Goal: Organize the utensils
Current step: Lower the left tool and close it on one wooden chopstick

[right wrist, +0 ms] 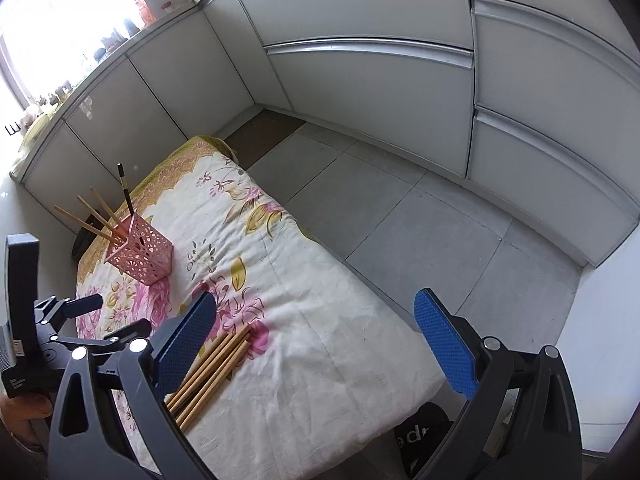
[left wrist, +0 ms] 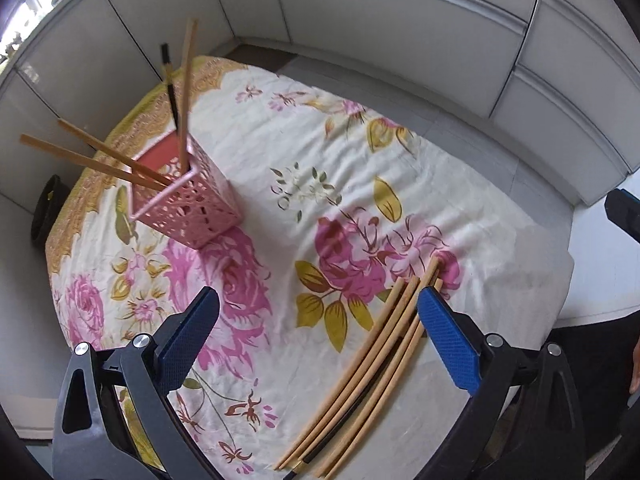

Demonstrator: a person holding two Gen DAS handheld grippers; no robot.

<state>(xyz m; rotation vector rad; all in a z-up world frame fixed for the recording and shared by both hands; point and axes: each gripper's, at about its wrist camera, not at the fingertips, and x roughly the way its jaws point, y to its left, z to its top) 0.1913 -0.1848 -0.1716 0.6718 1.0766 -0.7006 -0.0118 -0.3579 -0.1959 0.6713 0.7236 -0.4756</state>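
A pink perforated holder (left wrist: 192, 204) (right wrist: 142, 254) stands on the floral cloth (left wrist: 320, 168) with several chopsticks (left wrist: 186, 96) upright or leaning in it, one of them black. A bundle of loose wooden chopsticks (left wrist: 372, 364) (right wrist: 212, 368), with a black one among them, lies flat on the cloth. My left gripper (left wrist: 320, 344) hovers open above the cloth, its right finger just over the bundle's far ends. Over the cloth's near edge my right gripper (right wrist: 316, 344) is open, with the bundle beside its left finger. The left gripper's body (right wrist: 60, 332) shows at the far left of the right wrist view.
White cabinets (right wrist: 360, 80) line the back and left, above a grey tiled floor (right wrist: 400, 216). A dark object (left wrist: 46, 208) sits on the floor beyond the cloth's left edge. A black bag (right wrist: 424, 436) lies under the cloth's near corner. Part of a hand (right wrist: 24, 408) shows lower left.
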